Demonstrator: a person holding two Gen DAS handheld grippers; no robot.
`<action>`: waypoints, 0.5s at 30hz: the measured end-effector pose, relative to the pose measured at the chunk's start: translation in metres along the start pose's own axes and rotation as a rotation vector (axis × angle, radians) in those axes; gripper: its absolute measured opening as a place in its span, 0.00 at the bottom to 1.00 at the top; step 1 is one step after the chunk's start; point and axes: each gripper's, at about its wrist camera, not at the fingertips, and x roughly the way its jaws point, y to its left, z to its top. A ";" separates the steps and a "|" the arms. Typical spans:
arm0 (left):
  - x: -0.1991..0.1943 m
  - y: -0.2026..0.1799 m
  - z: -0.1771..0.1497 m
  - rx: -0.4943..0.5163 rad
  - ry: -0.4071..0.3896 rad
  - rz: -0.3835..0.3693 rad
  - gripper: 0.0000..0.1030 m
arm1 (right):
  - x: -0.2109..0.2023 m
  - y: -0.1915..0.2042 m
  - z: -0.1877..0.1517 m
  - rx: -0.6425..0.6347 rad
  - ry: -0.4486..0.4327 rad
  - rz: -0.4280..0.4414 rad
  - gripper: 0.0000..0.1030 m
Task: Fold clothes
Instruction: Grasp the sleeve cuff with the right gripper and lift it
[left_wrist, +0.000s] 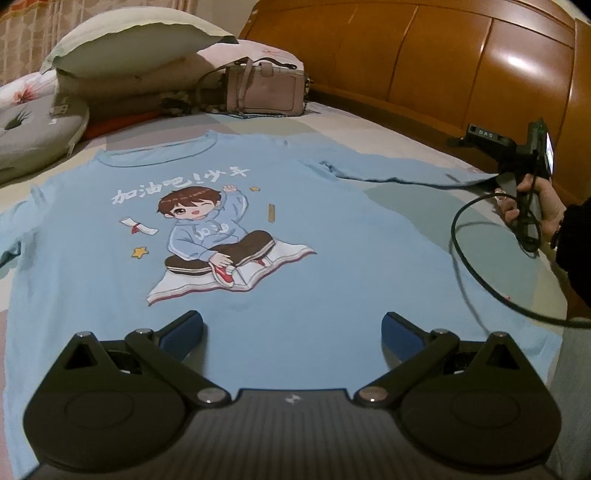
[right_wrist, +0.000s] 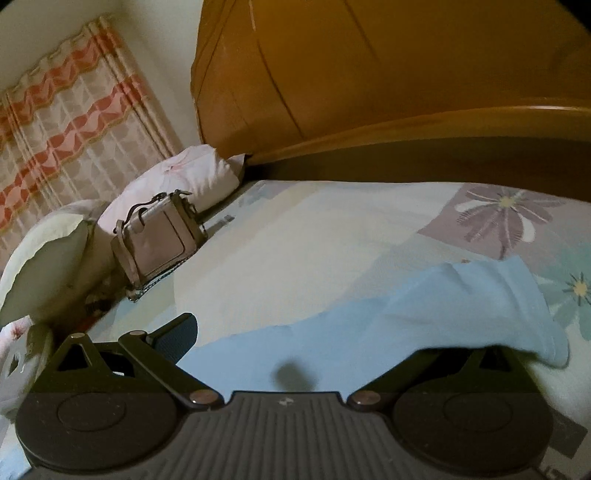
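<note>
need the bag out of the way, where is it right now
In the left wrist view the handbag stands at the far end of the bed, beyond the shirt collar, against the pillows beside the headboard.

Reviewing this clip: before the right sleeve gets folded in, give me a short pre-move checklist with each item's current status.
1. Shirt lies flat, print side up on the bed: ok.
2. Left gripper open and holding nothing, above the lower shirt body: ok.
3. Right sleeve lies between the right gripper's spread fingers: ok, but a firm grasp: cannot tell, since the sleeve covers one finger.
4. Cable clear of the fabric: not ok, it loops over the shirt's right side.
5. Handbag and pillows are away from the shirt: ok.
6. Left sleeve spread out: cannot tell, it runs out of the frame.
</note>
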 end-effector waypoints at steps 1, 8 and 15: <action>0.000 0.001 0.000 -0.003 0.000 0.003 0.99 | -0.001 0.004 0.001 0.002 -0.002 0.015 1.00; -0.001 0.004 0.002 -0.019 -0.003 0.007 0.99 | -0.012 0.038 0.007 -0.055 0.001 0.090 1.00; -0.005 0.009 0.004 -0.033 0.016 -0.021 0.99 | -0.019 0.063 0.008 -0.096 0.036 0.106 1.00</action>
